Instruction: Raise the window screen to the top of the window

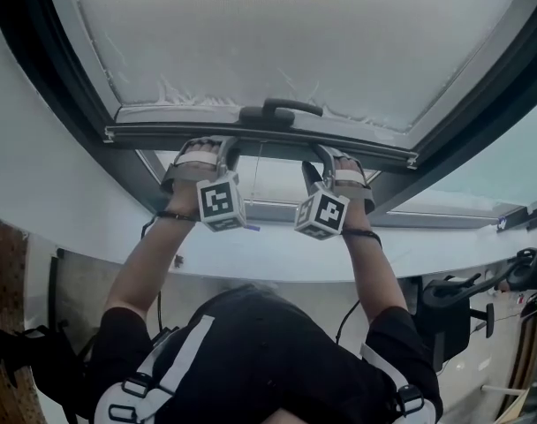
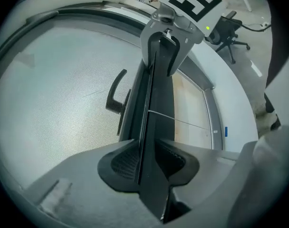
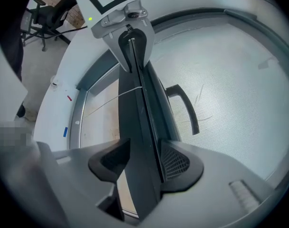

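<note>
**Head view, from beneath raised arms.** Screen (image 1: 295, 42) of pale mesh spread across most of window frame (image 1: 39, 87). Dark bar (image 1: 162, 136) along the screen's near edge, spanning the opening from side to side. Bar close to the frame rail nearest the person, with only a narrow uncovered strip between. Curved handle (image 1: 282, 107) at mid-bar on the mesh side, free of both grippers.

**Left gripper** (image 1: 205, 148): clamped on bar, left of handle. In left gripper view, both ribbed pads pressed against opposite faces of bar, nothing else between them.

**Right gripper** (image 1: 326, 159): clamped on bar, right of handle. In right gripper view, jaws set wide, one pad against each face of the same bar.

**Other details.** Grippers near each other, handle between them, marker cubes turned toward the head camera. Thin cord (image 2: 182, 121) stretched across the uncovered strip beside bar. Office chair (image 2: 227, 30) in the room beyond.
</note>
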Demonstrator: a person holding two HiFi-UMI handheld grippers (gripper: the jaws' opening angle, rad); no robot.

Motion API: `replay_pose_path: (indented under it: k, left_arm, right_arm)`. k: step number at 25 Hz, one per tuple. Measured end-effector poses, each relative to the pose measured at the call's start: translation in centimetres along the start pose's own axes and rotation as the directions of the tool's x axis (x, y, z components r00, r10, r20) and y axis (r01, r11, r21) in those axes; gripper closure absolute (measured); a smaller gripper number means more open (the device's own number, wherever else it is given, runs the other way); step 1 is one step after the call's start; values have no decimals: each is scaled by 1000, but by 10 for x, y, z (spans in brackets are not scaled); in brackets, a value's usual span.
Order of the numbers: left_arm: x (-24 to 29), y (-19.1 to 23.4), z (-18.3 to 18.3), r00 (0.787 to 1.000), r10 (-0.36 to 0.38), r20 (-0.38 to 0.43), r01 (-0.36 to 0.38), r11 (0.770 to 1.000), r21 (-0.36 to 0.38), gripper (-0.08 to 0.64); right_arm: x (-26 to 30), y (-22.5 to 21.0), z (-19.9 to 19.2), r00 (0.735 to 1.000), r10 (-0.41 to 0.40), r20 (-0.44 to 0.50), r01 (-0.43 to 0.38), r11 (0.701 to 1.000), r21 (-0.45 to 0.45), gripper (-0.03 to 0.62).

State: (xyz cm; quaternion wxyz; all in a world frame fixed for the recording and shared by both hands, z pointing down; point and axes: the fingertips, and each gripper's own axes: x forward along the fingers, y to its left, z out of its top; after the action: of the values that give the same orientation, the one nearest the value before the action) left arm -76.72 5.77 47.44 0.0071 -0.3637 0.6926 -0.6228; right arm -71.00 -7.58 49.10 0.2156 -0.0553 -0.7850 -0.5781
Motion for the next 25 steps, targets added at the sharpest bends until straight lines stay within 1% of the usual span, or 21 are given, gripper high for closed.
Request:
replay_pose_path:
  k: [2, 3, 6, 9, 10, 11, 12, 14, 15, 16, 17, 18, 19, 20, 21, 22, 25]
  left_arm:
    - [1, 1, 0, 1000, 24, -10, -24, 999, 33, 453]
    - [2, 1, 0, 999, 31, -13, -31, 999, 35, 453]
    - [5, 0, 2, 999, 27, -20, -27, 1000, -3, 453]
    - [7, -3, 2, 999, 1, -35, -2, 1000, -26, 454]
    - [7, -2, 2, 999, 4, -35, -5, 999, -34, 454]
    - [7, -2, 2, 999, 20, -31, -21, 999, -41, 473]
    - [8, -1, 2, 999, 39, -27, -40, 998, -47, 479]
    - [9, -1, 2, 999, 47, -20, -48, 997, -58, 477]
    - [8, 0, 2, 999, 37, -14, -38, 997, -65, 477]
    - [6, 2, 4, 1000, 30, -7, -31, 997, -69, 474]
    - [2, 8, 6, 999, 34, 5, -33, 997, -72, 472]
    - [-3, 16, 8, 999, 47, 20, -45, 996, -80, 472]
    - [-7, 26, 11, 997, 62, 36, -58, 994, -98, 478]
    - [-10, 36, 13, 996, 76, 50, -69, 990, -120, 507]
    - [-13, 46, 15, 995, 86, 58, -77, 988, -136, 512]
    - [-15, 54, 16, 994, 93, 59, -84, 987, -137, 512]
    - [-20, 67, 19, 994, 103, 37, -100, 992, -83, 512]
  right_arm:
    - [1, -1, 0, 1000, -2, 0, 2, 1000, 2, 387]
    - [1, -1, 0, 1000, -5, -2, 5, 1000, -4, 387]
    - [2, -1, -1, 1000, -13, -16, 13, 999, -45, 387]
    - [1, 6, 1, 999, 21, -41, -24, 996, -85, 387]
    - [1, 8, 1, 999, 24, -49, -29, 995, -95, 388]
    - [2, 8, 0, 999, 16, -51, -21, 995, -95, 393]
    - [3, 5, 0, 999, 5, -45, -8, 997, -80, 403]
    - [4, -1, 1, 1000, -6, -13, 6, 1000, -29, 462]
    - [3, -3, 2, 1000, -9, 4, 9, 1000, -9, 457]
    - [1, -5, 3, 1000, -19, 20, 19, 1000, 5, 437]
    - [-1, -9, 5, 999, -39, 36, 38, 999, 22, 415]
    - [-5, -16, 7, 997, -62, 50, 59, 997, 49, 408]
    - [-9, -25, 9, 995, -78, 59, 73, 994, 83, 410]
    - [-12, -36, 11, 994, -87, 65, 80, 991, 111, 425]
    - [-15, -45, 13, 993, -93, 67, 85, 989, 121, 425]
    - [-16, -53, 14, 993, -98, 68, 90, 990, 112, 425]
    - [-18, -65, 16, 992, -105, 68, 101, 993, 65, 431]
